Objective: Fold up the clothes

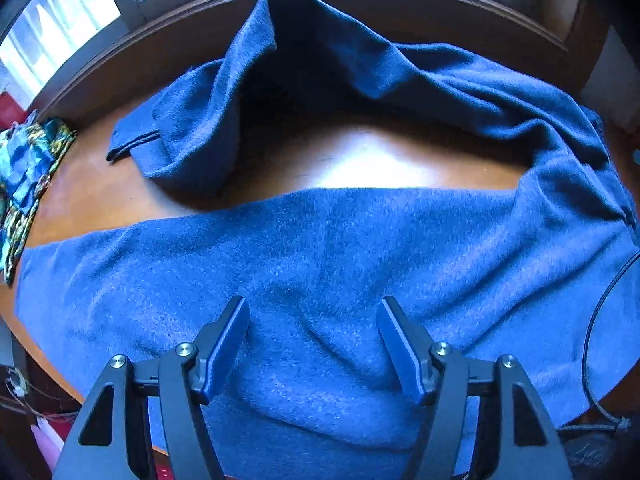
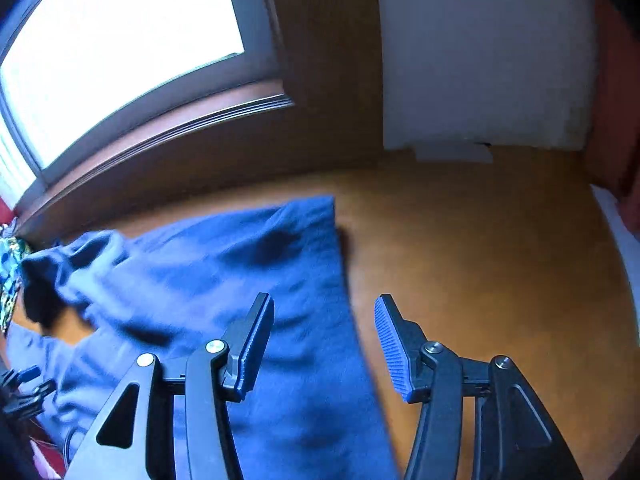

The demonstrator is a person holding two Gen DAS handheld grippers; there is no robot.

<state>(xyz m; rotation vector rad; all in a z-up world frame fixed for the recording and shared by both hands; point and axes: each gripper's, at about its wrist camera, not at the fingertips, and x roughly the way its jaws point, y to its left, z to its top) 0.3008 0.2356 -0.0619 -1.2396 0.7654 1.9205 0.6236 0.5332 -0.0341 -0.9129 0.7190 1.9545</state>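
A blue fleece garment (image 1: 328,264) lies spread over the wooden table (image 1: 380,164), its far part bunched up in a ridge with a sleeve end at the left. My left gripper (image 1: 314,306) hovers open over the near flat part of the cloth, nothing between its fingers. In the right wrist view the same blue garment (image 2: 224,280) fills the left half, and its right edge runs down toward me. My right gripper (image 2: 324,304) stands open above that edge, its left finger over cloth and its right finger over bare table (image 2: 480,264).
A patterned teal cloth (image 1: 28,172) lies at the table's left edge. A window with a dark wooden sill (image 2: 160,128) runs behind the table, and a white wall (image 2: 480,52) stands at the right. A dark cable (image 1: 592,332) curves along the right side.
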